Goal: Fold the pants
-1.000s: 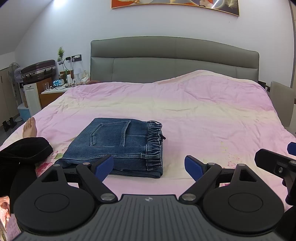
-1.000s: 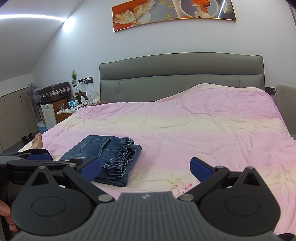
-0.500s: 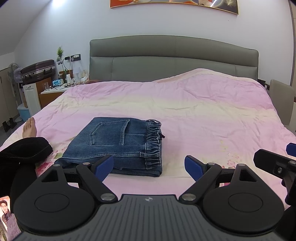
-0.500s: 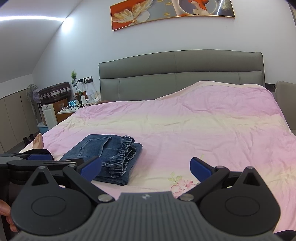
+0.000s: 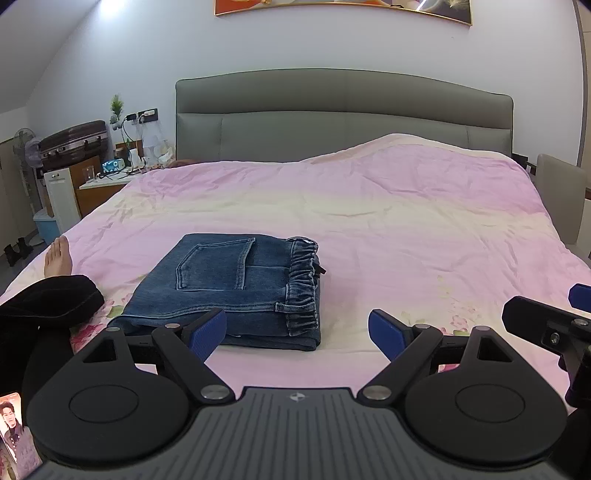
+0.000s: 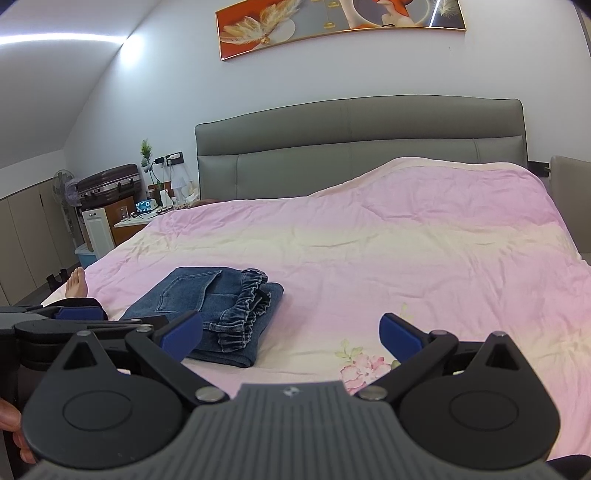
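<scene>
Jeans of mid-blue denim (image 5: 236,291), folded into a flat rectangular stack, lay on the pink and cream quilted bedspread (image 5: 388,229) near its front edge, toward the left side of the bed. A back pocket faced up on the top layer, and the gathered elastic waistband formed the right end of the stack, with a belt loop showing at the near corner. In the right wrist view the same stack (image 6: 207,306) sat left of centre, its ruffled waistband turned toward the camera.

Neither tool touched the cloth. The left gripper (image 5: 297,328) hung just in front of the stack, its blue-padded fingers (image 5: 207,332) spread wide with nothing between them. The right gripper (image 6: 291,334) was held beside it, to the right, fingers likewise wide apart and empty, above a pink flower print on the bedspread.

A grey padded headboard (image 5: 343,122) stood at the far end of the bed, with an orange framed picture (image 6: 340,26) on the wall above. A bare foot (image 5: 57,256) and a black trouser leg (image 5: 48,299) rested at the left edge of the bedspread, near the stack but apart from it.
</scene>
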A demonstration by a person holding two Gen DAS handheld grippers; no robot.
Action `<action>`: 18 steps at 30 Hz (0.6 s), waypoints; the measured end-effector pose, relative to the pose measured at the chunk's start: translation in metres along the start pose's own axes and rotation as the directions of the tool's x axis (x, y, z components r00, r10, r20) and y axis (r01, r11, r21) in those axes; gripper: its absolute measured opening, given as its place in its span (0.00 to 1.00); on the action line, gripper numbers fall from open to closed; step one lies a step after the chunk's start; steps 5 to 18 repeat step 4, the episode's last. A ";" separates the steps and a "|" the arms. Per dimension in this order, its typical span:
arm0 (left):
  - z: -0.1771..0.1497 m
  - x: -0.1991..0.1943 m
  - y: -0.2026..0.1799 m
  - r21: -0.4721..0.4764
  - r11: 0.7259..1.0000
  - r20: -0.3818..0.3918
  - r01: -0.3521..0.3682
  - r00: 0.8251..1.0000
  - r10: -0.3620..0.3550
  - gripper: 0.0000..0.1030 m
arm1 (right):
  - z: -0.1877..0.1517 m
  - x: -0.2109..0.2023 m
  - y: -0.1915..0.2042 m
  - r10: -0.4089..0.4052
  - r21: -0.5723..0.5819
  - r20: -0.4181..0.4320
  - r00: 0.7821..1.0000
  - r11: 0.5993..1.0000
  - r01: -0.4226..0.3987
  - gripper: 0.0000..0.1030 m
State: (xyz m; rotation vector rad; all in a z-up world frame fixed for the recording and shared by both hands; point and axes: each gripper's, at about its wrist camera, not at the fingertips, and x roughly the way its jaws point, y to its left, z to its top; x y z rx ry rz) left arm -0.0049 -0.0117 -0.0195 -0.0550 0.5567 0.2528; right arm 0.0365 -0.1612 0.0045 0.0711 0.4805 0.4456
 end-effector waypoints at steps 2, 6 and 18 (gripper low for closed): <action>0.001 0.000 0.000 0.003 1.000 -0.001 0.008 1.000 -0.008 0.98 | 0.000 0.000 0.000 -0.001 0.001 0.000 1.000 1.000 0.001 0.95; 0.001 -0.001 -0.001 0.006 1.000 0.001 0.007 1.000 -0.007 0.98 | 0.000 0.000 0.000 -0.002 0.001 0.001 1.000 1.000 0.002 0.95; 0.001 -0.001 -0.001 0.006 1.000 0.001 0.007 1.000 -0.007 0.98 | 0.000 0.000 0.000 -0.002 0.001 0.001 1.000 1.000 0.002 0.95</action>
